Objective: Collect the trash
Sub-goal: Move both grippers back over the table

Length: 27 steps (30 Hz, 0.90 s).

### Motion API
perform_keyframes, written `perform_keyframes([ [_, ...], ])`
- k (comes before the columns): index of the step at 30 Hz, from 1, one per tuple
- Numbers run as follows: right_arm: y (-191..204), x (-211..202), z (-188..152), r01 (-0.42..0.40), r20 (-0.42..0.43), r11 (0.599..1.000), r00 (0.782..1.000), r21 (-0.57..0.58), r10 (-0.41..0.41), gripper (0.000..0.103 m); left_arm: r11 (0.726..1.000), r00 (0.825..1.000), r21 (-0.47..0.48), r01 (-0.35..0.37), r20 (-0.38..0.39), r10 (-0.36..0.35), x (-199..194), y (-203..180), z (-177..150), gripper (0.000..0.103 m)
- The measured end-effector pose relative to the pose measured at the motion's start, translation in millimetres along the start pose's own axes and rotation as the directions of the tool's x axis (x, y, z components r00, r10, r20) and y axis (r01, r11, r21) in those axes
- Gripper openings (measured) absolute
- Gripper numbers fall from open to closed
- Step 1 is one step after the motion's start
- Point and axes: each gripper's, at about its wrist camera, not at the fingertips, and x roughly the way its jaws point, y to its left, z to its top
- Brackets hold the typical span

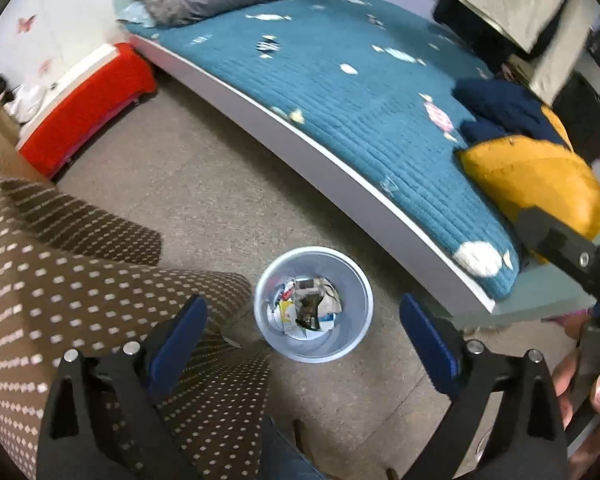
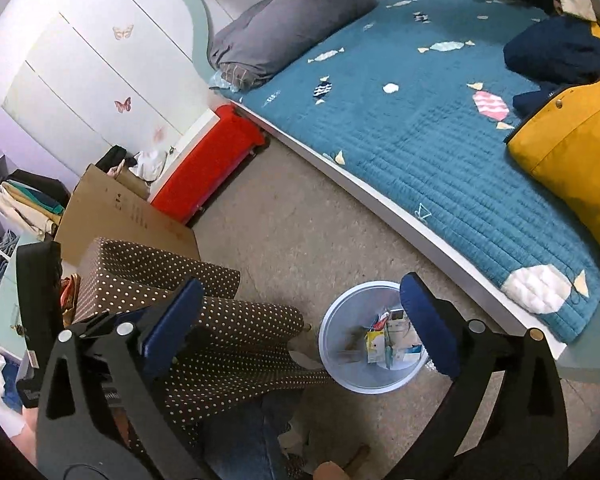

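Looking down from the left wrist, we hold the left gripper (image 1: 304, 344) spread wide and empty above the pale bin (image 1: 313, 304), which stands on the beige carpet (image 1: 204, 184) with crumpled trash (image 1: 306, 312) inside; a hand (image 1: 588, 396) shows at right. From the right wrist, our right gripper (image 2: 304, 320) also gapes empty near the bin (image 2: 374, 338), beside the teal bed (image 2: 420, 132) and spotted brown fabric (image 2: 220, 320).
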Motion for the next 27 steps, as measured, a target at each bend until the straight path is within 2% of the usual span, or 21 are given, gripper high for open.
perform_keyframes([
  [5,12,-4,-1,0.014,0.016,1.000,1.000,-0.012,-0.014,0.097,1.000,0.996,-0.024,-0.009,0.090,0.011,-33,8,0,0.095],
  [10,31,-12,-1,-0.006,0.042,0.999,0.999,-0.033,0.007,0.097,1.000,0.981,-0.013,-0.007,0.195,0.010,-78,11,-6,0.095],
  [17,74,-24,1,-0.031,0.051,0.993,0.998,-0.110,0.037,0.097,1.000,0.940,-0.022,-0.005,0.342,0.012,-141,21,-22,0.095],
  [23,112,-33,-3,-0.051,0.066,0.985,0.996,-0.164,0.063,0.097,0.999,0.917,-0.047,-0.008,0.399,0.026,-176,44,-37,0.095],
  [27,140,-38,-6,-0.060,0.071,0.976,0.995,-0.210,0.077,0.097,0.997,0.897,-0.072,-0.040,0.437,0.067,-194,64,-52,0.095],
])
